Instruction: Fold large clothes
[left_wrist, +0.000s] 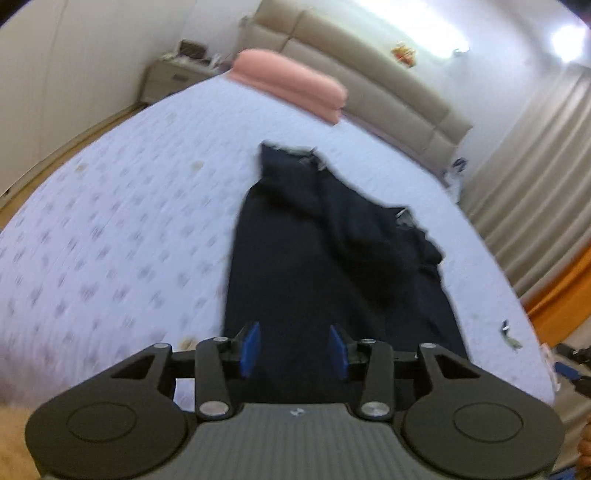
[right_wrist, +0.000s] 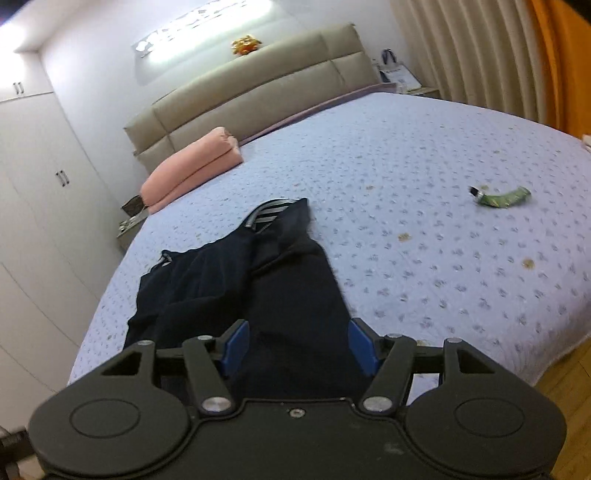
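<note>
While both sets of jaws stand wide apart and grip nothing, the dark navy garment (left_wrist: 332, 258) lies flat on the bed (left_wrist: 110, 240), running from its near edge toward the headboard (left_wrist: 369, 74).

Left gripper (left_wrist: 295, 350): blue pads (left_wrist: 251, 347) spread, cloth visible in the gap between them. Garment's near end sits under and just ahead of the tips; whether the pads touch it, cannot tell. Left view is motion-blurred.

Right gripper (right_wrist: 299, 347): blue pads (right_wrist: 364, 347) spread wider, same garment (right_wrist: 258, 288) filling the gap, near end directly below the jaws. Contact unclear too.

Further from the near edge of the bed (right_wrist: 443, 258), the cloth bunches into folds, with a grey striped lining showing at its far end.

Well right of the garment on the bed: small green tube (right_wrist: 502, 197). Toward the headboard (right_wrist: 258, 96): folded pink blanket (right_wrist: 192, 170), apart from the garment. On top of the headboard: small orange toy (right_wrist: 245, 44).
</note>
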